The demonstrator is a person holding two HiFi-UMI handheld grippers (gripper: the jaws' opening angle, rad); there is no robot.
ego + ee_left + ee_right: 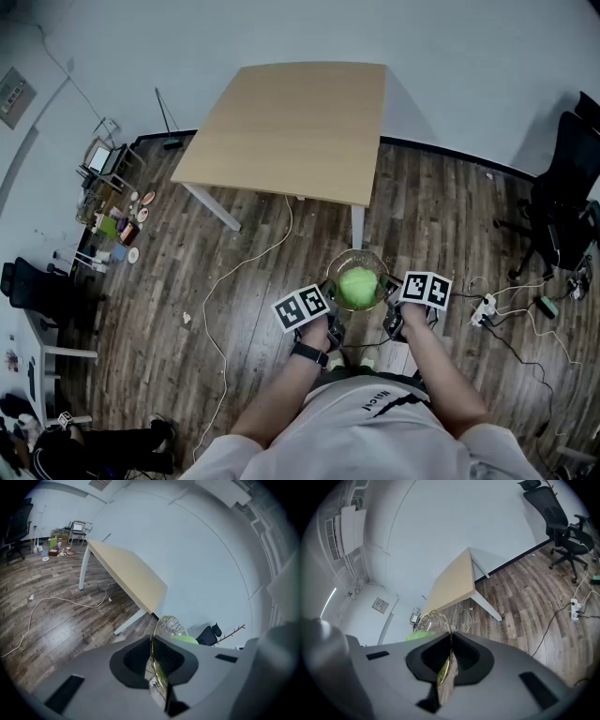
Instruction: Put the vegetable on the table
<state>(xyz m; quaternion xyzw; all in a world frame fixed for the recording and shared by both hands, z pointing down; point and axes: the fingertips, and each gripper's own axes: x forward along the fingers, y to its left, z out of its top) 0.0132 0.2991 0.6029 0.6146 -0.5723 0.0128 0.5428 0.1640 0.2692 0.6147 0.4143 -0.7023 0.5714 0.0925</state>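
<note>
A clear glass bowl [349,260] holds a round green vegetable [357,286] in front of my chest. My left gripper [334,330] is shut on the bowl's left rim, and my right gripper [392,323] is shut on its right rim. In the left gripper view the glass bowl rim [166,624] runs between the jaws, with the green vegetable [187,639] just behind. The right gripper view shows the bowl rim [431,618] pinched the same way and the vegetable [423,636] to its left. The wooden table [291,127] stands ahead of me, its top bare.
A white cable [239,272] snakes over the wood floor left of the table legs. A black office chair [562,202] and a power strip [485,309] with cords are at the right. Small clutter and dishes [117,225] lie by the left wall.
</note>
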